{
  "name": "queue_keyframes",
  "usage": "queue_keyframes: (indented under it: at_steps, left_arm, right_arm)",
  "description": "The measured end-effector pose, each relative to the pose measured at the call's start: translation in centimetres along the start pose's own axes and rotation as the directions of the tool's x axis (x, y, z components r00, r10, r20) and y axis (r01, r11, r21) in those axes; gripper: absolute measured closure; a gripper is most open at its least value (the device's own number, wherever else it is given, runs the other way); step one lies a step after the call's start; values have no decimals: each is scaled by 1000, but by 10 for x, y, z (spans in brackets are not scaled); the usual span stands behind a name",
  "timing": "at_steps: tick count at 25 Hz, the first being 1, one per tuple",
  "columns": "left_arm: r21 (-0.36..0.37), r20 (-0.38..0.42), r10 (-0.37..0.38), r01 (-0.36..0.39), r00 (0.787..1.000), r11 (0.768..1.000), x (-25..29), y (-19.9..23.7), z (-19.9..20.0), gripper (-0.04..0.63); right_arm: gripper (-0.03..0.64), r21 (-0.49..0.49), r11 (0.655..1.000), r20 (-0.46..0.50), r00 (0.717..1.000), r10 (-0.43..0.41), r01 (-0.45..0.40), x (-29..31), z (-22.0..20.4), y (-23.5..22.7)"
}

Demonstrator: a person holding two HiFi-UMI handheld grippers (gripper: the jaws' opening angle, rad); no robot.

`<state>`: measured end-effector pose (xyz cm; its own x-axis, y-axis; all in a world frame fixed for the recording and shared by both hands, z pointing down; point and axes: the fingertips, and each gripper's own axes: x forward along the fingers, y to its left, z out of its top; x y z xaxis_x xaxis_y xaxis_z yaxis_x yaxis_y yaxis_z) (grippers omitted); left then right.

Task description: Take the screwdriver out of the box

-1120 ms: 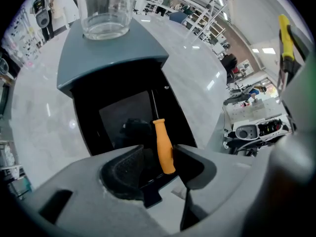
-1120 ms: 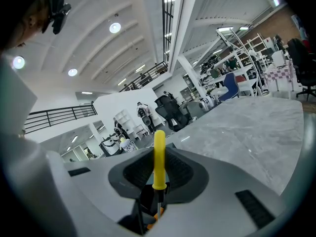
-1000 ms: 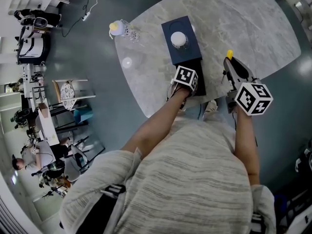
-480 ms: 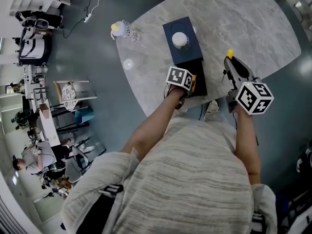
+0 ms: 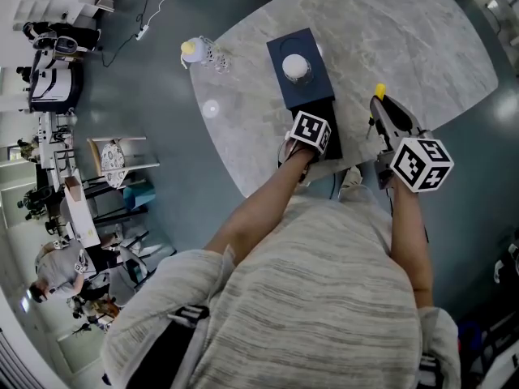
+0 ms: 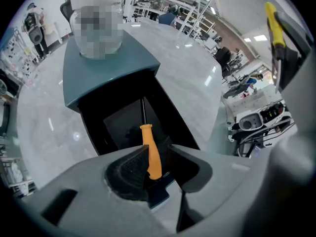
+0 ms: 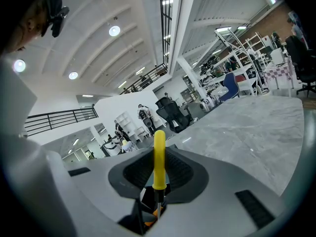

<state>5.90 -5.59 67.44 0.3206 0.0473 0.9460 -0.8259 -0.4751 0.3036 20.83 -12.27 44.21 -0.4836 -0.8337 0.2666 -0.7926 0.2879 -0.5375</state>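
Two screwdrivers in play: the left hand-held gripper (image 6: pixel 155 150), jaws just opening, straddles the orange screwdriver (image 6: pixel 149 147) inside the open box (image 6: pixel 89 90), a jar (image 5: pixel 297 66) standing on the box top beyond. The right hand-held gripper (image 7: pixel 159 174) clamps a yellow screwdriver (image 7: pixel 159 154) at the bench (image 5: pixel 389 31) edge.

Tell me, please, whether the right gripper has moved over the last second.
No: the right gripper stays beside the same table edge, shut on the yellow screwdriver.
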Motion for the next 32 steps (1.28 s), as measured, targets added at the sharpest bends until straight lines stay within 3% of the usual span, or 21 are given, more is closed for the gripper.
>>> queue_keyframes:
  at_steps: [4, 8, 22, 25, 28, 32]
  left_arm:
    - [32, 15, 53, -53, 998, 998, -2, 11, 2, 433]
    - [69, -49, 84, -80, 995, 994, 13, 12, -5, 423]
    - [79, -76, 125, -119, 989, 990, 39, 1, -2, 401]
    - [49, -59, 98, -95, 993, 994, 40, 3, 1, 415]
    - [-14, -26, 29, -30, 999, 999, 34, -2, 2, 476]
    - [-12, -18, 3, -3, 1000, 1000, 33, -2, 4, 476]
  right_arm:
    - [549, 5, 1000, -1, 1000, 0, 0, 2, -3, -4]
    - [549, 5, 1000, -6, 1000, 3, -3, 2, -1, -3]
    - [551, 1, 1000, -17, 1000, -9, 9, -1, -5, -3]
    - [549, -2, 1000, -19, 1000, -5, 5, 4, -5, -3]
    - [549, -5, 1000, -21, 1000, -5, 5, 4, -6, -1]
    - [549, -6, 1000, -22, 1000, -4, 4, 5, -7, 0]
